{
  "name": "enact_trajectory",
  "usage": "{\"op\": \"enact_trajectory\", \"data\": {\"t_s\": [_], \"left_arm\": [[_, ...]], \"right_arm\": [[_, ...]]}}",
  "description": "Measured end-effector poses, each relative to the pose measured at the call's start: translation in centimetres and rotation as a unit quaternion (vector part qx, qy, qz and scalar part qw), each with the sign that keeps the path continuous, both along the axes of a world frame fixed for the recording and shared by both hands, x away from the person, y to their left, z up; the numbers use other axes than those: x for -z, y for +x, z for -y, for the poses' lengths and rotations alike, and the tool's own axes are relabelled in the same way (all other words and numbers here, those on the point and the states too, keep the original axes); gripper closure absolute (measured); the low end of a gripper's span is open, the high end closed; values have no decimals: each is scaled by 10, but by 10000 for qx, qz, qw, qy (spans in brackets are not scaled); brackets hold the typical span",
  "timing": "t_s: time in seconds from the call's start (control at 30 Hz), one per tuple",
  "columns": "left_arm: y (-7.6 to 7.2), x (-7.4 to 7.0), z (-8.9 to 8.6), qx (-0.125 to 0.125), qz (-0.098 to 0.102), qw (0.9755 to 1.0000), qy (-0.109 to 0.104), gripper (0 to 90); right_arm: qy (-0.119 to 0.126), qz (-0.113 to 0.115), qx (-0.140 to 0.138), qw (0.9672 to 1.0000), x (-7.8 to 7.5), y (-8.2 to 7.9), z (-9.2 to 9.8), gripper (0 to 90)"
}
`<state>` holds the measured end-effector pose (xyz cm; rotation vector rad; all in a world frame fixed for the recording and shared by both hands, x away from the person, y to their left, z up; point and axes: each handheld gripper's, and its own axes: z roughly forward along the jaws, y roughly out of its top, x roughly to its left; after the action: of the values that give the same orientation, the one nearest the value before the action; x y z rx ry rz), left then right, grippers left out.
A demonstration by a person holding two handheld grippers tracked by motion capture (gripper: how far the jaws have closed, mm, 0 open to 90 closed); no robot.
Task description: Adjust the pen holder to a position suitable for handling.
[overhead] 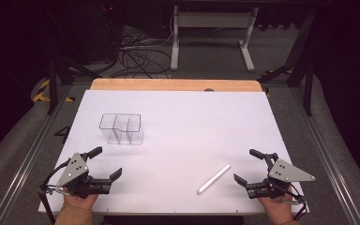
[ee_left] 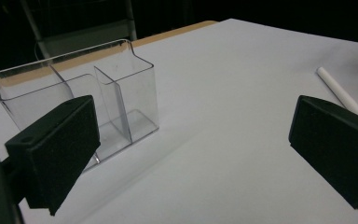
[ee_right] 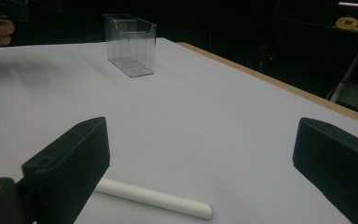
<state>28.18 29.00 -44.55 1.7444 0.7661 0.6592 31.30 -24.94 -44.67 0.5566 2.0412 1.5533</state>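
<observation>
White tube (overhead: 213, 178) lying flat on tabletop (overhead: 178, 140), just beside right gripper (overhead: 248, 165), well apart from clear divided organizer (overhead: 122, 128); left gripper (overhead: 107, 161) likewise idle, both fingers released, empty; risk: round tube rolling from an off-centre pinch.

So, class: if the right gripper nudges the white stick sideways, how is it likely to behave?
The white stick looks round and smooth, so it would probably roll across the flat table rather than slide. It lies straight with no sag, so it is likely stiff. Being thin, it seems light, and the open right gripper could easily knock it away.
</observation>
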Motion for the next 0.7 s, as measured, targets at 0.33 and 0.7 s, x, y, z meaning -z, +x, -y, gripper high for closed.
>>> {"op": "enact_trajectory", "data": {"t_s": [0.33,0.7], "left_arm": [[-1,-1,-2,100,34,9999,-128,49],[-2,-7,1,70,53,10000,26,120]], "right_arm": [[-32,-41,-23,10000,1,1,0,52],[-7,-99,-49,9999,2,1,1,58]]}}
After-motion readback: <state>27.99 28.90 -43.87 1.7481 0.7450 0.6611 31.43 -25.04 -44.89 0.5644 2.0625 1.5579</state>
